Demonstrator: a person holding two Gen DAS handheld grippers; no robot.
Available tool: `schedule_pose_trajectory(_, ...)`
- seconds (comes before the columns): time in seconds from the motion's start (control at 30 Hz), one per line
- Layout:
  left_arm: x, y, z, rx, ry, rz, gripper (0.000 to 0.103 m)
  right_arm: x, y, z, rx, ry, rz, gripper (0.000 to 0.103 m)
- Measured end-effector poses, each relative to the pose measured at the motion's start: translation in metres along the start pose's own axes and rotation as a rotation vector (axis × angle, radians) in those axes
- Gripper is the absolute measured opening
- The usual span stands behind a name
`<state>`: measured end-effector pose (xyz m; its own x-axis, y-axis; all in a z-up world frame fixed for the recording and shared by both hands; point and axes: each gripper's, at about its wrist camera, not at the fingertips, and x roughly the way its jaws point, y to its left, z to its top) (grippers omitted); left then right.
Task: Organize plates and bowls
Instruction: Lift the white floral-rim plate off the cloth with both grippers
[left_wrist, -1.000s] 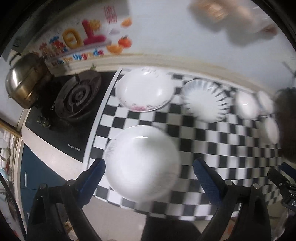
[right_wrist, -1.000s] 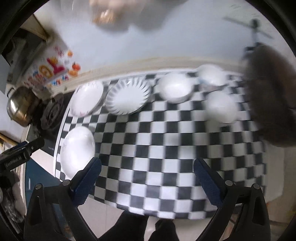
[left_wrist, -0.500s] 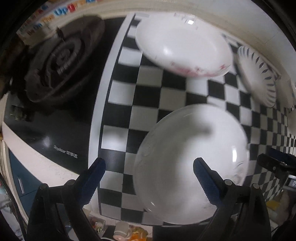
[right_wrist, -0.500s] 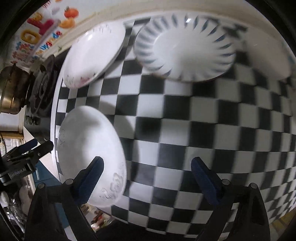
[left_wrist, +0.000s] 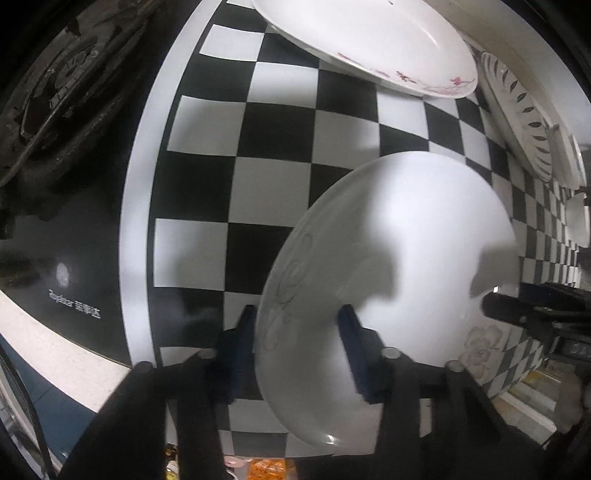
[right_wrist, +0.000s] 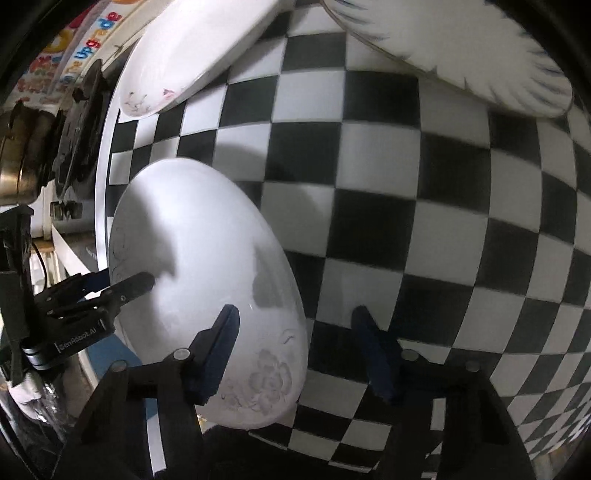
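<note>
Near white plate (left_wrist: 399, 266) lies flat on the checkered mat (left_wrist: 273, 184), close to the front edge beside the stove (left_wrist: 62, 110). Left gripper (left_wrist: 295, 332) and right gripper (right_wrist: 295, 332) straddle opposite rims, jaws closing, pads not yet pinching. Best to seat both pads fully over the rim before lifting, and keep the plate level.

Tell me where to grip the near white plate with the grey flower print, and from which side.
Grip the plate by its thin rim, from above, at opposite edges. It lies flat and wide on the checkered counter, so only the rim fits between fingers. The left gripper and right gripper already straddle opposite rims, jaws closing.
</note>
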<state>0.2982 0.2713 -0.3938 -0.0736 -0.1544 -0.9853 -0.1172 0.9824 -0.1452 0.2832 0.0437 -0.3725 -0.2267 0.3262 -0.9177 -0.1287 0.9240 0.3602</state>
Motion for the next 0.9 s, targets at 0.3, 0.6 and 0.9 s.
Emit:
schedule_pose_trajectory(0.3, -0.010, 0.007, -0.010, -0.047, -0.009, 0.000, 0.038, 0.018, 0.016, 0.000, -0.017, 0.027, -0.005, 0.022)
schedule_pose_trajectory(0.6, -0.025, -0.002, -0.020, -0.032, -0.016, 0.005, 0.038, 0.018, 0.014, -0.001, -0.018, 0.029, 0.001, 0.021)
schedule_pose_trajectory(0.9, -0.059, -0.029, -0.013, 0.007, -0.050, -0.004, 0.038, -0.010, -0.012, -0.013, -0.001, -0.012, 0.019, 0.021)
